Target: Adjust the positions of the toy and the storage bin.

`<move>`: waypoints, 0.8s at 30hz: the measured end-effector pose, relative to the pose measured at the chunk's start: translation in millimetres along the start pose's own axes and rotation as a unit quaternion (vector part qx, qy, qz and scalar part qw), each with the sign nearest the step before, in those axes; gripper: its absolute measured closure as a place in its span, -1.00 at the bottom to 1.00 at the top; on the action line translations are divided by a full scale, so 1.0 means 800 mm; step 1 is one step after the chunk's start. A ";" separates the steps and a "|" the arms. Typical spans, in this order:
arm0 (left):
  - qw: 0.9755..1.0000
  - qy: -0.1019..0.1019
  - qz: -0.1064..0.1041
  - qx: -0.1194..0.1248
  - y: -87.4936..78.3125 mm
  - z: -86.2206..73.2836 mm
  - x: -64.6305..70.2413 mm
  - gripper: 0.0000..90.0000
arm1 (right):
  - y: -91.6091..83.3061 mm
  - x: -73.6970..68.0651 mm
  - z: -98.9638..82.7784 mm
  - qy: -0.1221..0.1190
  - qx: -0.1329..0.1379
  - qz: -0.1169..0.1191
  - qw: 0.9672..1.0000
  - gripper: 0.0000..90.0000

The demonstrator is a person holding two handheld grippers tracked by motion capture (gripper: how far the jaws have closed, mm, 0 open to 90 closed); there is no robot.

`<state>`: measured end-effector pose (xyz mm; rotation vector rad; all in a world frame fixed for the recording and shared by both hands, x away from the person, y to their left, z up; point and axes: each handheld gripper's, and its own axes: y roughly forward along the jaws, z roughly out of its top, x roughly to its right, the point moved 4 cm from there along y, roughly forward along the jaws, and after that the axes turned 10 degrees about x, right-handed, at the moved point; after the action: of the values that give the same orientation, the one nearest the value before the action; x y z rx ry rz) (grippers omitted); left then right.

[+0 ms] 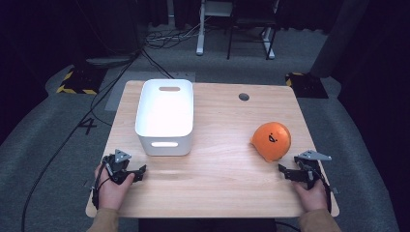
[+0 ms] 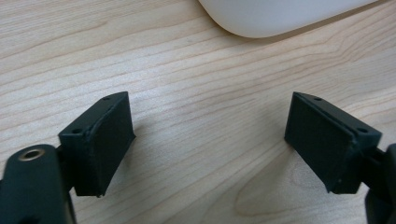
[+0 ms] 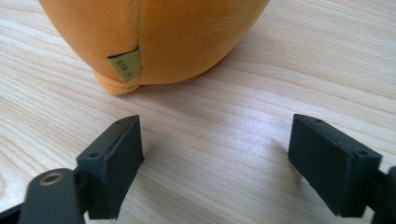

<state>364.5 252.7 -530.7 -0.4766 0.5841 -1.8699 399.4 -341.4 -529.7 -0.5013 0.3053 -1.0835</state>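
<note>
While both grippers rested low at the near edge of the wooden table, nothing of the work appeared to have begun. The orange plush toy lay on the right side of the table, well apart from the white bin, which stood on the left half with nothing visible inside it. The right gripper sat just beside the toy on its near side, jaws spread wide with bare wood between them; in the right gripper view the toy, with its small sewn tag, lay just ahead of the pads and untouched. The left gripper waited near the bin's near wall, its jaws likewise apart and empty. Judged from this layout, reaching the toy, gripping it, carrying it across and dropping it into the bin all remained to be done.
</note>
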 end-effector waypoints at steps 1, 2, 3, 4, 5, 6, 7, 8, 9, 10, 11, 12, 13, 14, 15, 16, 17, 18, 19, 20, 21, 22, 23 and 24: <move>1.000 -0.004 -0.006 -0.004 -0.002 0.001 -0.001 -0.61 | 0.000 0.000 0.000 0.002 0.000 0.000 1.000 -0.58; 1.000 -0.008 -0.007 0.001 -0.003 0.003 0.000 -0.58 | 0.000 0.000 0.000 0.000 0.000 0.000 1.000 -0.58; 1.000 -0.010 -0.007 0.006 -0.006 0.006 0.000 -0.58 | 0.000 0.000 0.000 0.001 0.001 0.000 1.000 -0.58; 1.000 -0.008 -0.006 0.009 -0.008 0.008 0.000 -0.58 | 0.000 0.000 0.000 0.001 0.001 0.001 1.000 -0.58; 1.000 -0.008 -0.007 0.012 -0.012 0.013 0.001 -0.58 | 0.000 0.000 0.000 0.001 0.001 0.001 1.000 -0.58; 1.000 -0.008 -0.008 0.015 -0.016 0.017 0.001 -0.58 | 0.000 0.000 0.000 0.001 0.001 0.000 1.000 -0.58; 1.000 -0.008 -0.008 0.015 -0.016 0.017 0.001 -0.58 | 0.000 0.000 0.000 0.001 0.001 0.000 1.000 -0.58; 1.000 -0.013 -0.013 0.022 -0.022 0.026 0.002 -0.58 | 0.000 0.000 0.000 0.001 0.001 0.001 1.000 -0.58; 1.000 -0.015 -0.019 0.020 -0.025 0.029 0.003 -0.58 | 0.000 0.000 0.000 0.001 0.001 0.000 1.000 -0.58; 0.999 -0.016 -0.022 0.022 -0.027 0.033 0.004 -0.58 | 0.000 0.000 0.000 0.002 0.001 0.000 1.000 -0.58; 0.999 -0.016 -0.022 0.022 -0.027 0.033 0.004 -0.58 | 0.000 0.000 0.000 0.001 0.001 0.000 1.000 -0.58; 0.999 -0.023 -0.029 0.027 -0.032 0.040 0.004 -0.58 | 0.000 0.000 0.000 0.001 0.001 0.000 1.000 -0.58; 0.999 -0.025 -0.031 0.029 -0.035 0.043 0.004 -0.57 | 0.000 0.000 0.000 0.001 0.001 0.001 1.000 -0.58; 0.999 -0.026 -0.034 0.033 -0.038 0.047 0.004 -0.55 | 0.000 0.000 0.000 0.001 0.001 0.000 1.000 -0.58; 0.999 -0.026 -0.034 0.033 -0.038 0.047 0.004 -0.53 | 0.000 0.000 0.000 0.001 0.001 0.000 1.000 -0.58; 0.998 -0.025 -0.039 0.041 -0.045 0.055 0.004 -0.52 | 0.000 0.000 0.000 0.001 0.001 0.000 1.000 -0.58; 0.998 -0.025 -0.040 0.044 -0.047 0.058 0.004 -0.51 | 0.000 0.000 0.000 0.001 0.001 0.000 1.000 -0.58; 0.998 -0.023 -0.043 0.050 -0.051 0.064 0.003 -0.51 | 0.000 0.000 0.000 0.001 0.001 0.000 1.000 -0.58; 0.997 -0.024 -0.044 0.057 -0.055 0.070 0.002 -0.50 | 0.000 0.000 0.000 0.001 0.001 0.000 1.000 -0.58; 0.997 -0.024 -0.044 0.057 -0.055 0.070 0.002 -0.49 | 0.000 0.000 0.000 0.001 0.001 0.000 1.000 -0.58; 0.996 -0.024 -0.051 0.073 -0.060 0.080 0.001 -0.47 | 0.000 0.000 0.000 0.001 0.001 0.001 1.000 -0.58; 0.995 -0.020 -0.052 0.077 -0.062 0.085 0.001 -0.47 | 0.000 0.000 0.000 0.001 0.001 0.000 1.000 -0.58; 0.995 -0.017 -0.051 0.080 -0.063 0.088 0.001 -0.46 | 0.000 0.000 0.000 0.001 0.001 0.000 1.000 -0.58; 0.995 -0.017 -0.051 0.080 -0.063 0.088 0.001 -0.45 | 0.000 0.000 0.000 0.001 0.001 0.000 1.000 -0.58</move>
<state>367.3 255.5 -444.2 -0.4393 0.3896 -1.9836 399.2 -341.2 -529.8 -0.4975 0.3061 -1.0836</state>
